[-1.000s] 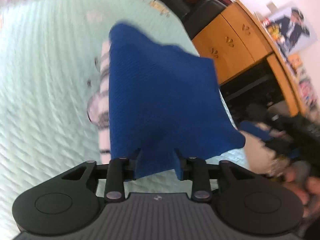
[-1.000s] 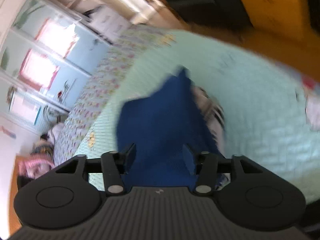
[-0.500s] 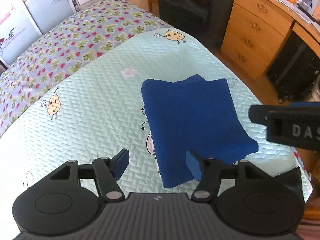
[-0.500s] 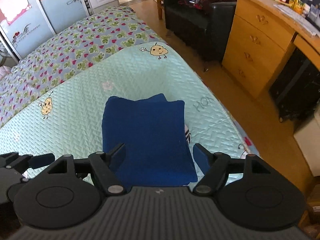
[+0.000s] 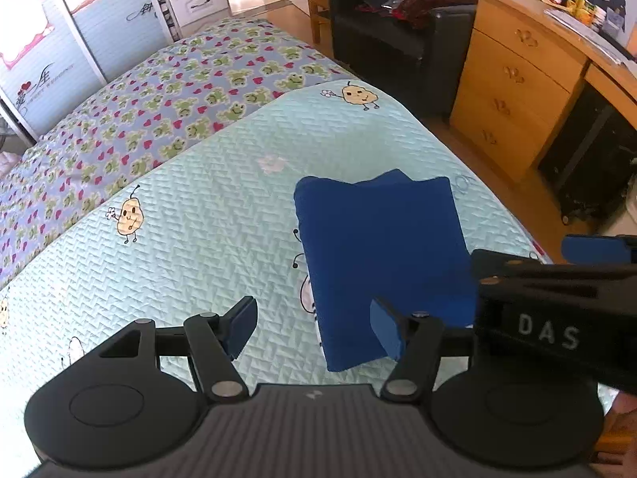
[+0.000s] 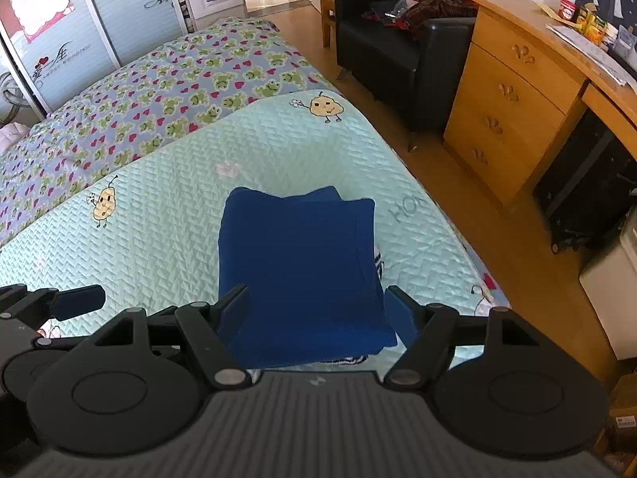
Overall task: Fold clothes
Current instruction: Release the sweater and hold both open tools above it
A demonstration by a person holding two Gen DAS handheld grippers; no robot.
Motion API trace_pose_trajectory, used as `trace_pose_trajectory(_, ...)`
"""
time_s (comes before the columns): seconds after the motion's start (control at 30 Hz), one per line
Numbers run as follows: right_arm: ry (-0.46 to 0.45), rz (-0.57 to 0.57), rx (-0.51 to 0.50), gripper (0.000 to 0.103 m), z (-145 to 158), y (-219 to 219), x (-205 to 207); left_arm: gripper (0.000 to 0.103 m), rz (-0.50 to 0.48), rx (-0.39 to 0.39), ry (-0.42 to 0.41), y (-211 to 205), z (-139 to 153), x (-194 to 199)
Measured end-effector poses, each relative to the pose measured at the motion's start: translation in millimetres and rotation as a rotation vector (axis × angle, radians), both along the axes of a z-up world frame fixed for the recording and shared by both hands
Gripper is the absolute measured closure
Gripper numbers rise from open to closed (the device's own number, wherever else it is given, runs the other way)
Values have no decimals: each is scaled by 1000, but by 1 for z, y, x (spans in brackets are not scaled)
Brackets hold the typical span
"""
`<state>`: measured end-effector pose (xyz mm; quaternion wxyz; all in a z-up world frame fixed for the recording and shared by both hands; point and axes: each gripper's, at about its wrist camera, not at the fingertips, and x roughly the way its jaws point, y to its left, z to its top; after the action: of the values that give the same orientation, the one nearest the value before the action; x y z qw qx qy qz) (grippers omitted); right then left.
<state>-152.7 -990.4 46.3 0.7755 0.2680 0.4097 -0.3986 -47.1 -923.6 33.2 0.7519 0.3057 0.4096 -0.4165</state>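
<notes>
A folded blue garment (image 5: 378, 247) (image 6: 298, 267) lies flat on the mint quilted bed cover (image 5: 199, 231) (image 6: 159, 207), near its right edge. My left gripper (image 5: 312, 330) hovers above the bed, open, with nothing between its fingers; the garment's lower left corner lies below it. My right gripper (image 6: 316, 314) is also open and empty, raised over the near end of the garment. The right gripper's body shows at the right of the left wrist view, and the left gripper's finger (image 6: 77, 300) shows at the left of the right wrist view.
A frog-patterned sheet (image 5: 159, 95) covers the far half of the bed. A black armchair (image 6: 394, 55) and a wooden drawer unit (image 6: 513, 119) stand to the right across a strip of wooden floor (image 6: 477, 219). A wardrobe (image 5: 71, 28) is at the back.
A second ago both grippers were low, with the blue garment between their fingers. Both have let go, opened wider and lifted; the garment now lies folded on the bed.
</notes>
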Motion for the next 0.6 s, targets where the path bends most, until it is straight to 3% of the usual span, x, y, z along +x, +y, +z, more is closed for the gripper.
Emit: trace_pose_trajectory(0.6,-11,-4,-6,28,1,5,-10,38,-4,4,-1,4,4,-11)
